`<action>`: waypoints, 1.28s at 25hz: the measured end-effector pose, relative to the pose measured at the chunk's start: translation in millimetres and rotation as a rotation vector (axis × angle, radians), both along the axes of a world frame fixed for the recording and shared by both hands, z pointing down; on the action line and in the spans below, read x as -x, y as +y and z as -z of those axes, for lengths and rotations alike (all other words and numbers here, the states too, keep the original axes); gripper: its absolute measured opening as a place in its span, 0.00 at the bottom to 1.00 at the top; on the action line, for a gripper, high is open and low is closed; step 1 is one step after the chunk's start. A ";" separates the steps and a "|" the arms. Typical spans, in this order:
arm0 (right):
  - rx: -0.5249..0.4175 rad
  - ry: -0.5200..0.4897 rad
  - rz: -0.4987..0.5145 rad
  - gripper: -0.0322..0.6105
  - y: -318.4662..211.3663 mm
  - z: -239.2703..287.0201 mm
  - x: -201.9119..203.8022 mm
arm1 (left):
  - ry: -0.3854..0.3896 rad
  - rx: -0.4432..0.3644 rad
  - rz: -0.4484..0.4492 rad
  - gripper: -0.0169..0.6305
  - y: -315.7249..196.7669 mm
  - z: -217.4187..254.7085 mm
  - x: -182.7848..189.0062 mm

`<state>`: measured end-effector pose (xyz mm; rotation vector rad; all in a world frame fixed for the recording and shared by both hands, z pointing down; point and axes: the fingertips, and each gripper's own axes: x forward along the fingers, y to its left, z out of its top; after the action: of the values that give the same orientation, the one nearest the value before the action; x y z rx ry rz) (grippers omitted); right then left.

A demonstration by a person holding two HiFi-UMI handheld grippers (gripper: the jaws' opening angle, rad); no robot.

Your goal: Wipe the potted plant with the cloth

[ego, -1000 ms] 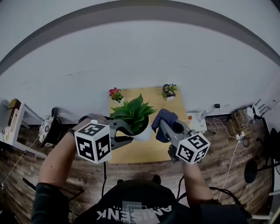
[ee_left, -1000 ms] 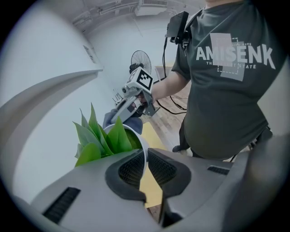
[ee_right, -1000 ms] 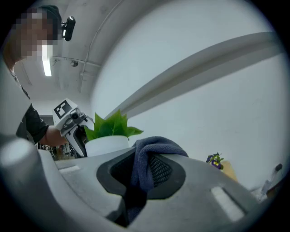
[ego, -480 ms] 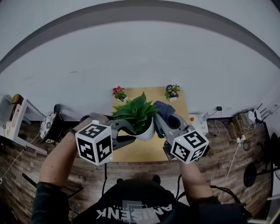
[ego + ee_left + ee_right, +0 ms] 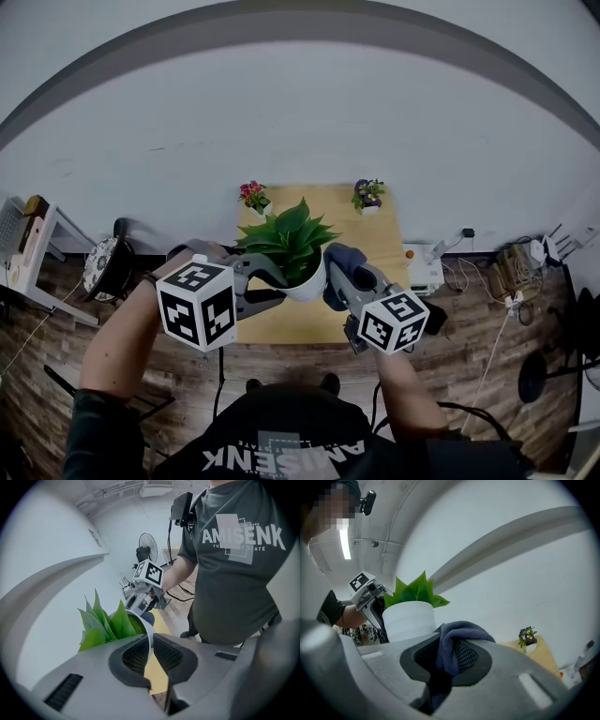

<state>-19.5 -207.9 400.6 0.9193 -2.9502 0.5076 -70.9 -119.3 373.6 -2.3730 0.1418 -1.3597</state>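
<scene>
The potted plant, green leaves point(image 5: 286, 236) in a white pot point(image 5: 309, 284), is held above the wooden table point(image 5: 380, 246). My left gripper point(image 5: 281, 286) is shut on the pot's rim point(image 5: 151, 634), and the leaves point(image 5: 107, 623) rise just left of its jaws. My right gripper point(image 5: 339, 277) is shut on a dark blue cloth point(image 5: 344, 262) at the pot's right side. In the right gripper view the cloth point(image 5: 457, 641) bunches between the jaws, with the pot point(image 5: 408, 619) and leaves point(image 5: 415, 590) right behind it. Whether cloth and pot touch I cannot tell.
A small pot with pink flowers point(image 5: 251, 197) stands at the table's far left corner, and one with purple flowers point(image 5: 366, 194) at its far right. A white box and cables point(image 5: 424, 262) lie on the floor to the right. Shelving point(image 5: 23, 248) stands at far left.
The right gripper lifted the cloth to the leaves half a second ago, then came back down beside the pot. The left gripper and the plant stayed put.
</scene>
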 end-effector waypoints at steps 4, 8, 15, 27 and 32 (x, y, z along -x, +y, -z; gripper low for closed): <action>0.036 0.018 0.008 0.12 4.2 -16.9 -5.5 | -0.006 0.001 -0.023 0.07 4.9 -2.7 -4.0; 0.053 0.022 0.003 0.12 11.1 -28.8 -33.8 | -0.024 0.000 -0.060 0.07 21.5 -4.0 -28.0; 0.003 -0.013 -0.013 0.12 4.5 6.7 -37.5 | -0.057 0.019 -0.140 0.07 28.8 -4.4 -23.4; -0.143 -0.098 0.088 0.12 4.0 96.9 -12.8 | -0.049 0.006 -0.191 0.07 35.2 2.2 -29.0; -0.130 -0.116 0.094 0.12 5.3 94.3 -13.8 | -0.035 -0.027 -0.164 0.07 31.0 7.8 -31.6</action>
<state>-5.6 -202.6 306.4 0.7815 -3.1458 0.3815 -39.3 -88.3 365.8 -2.2825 -0.0430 -1.3123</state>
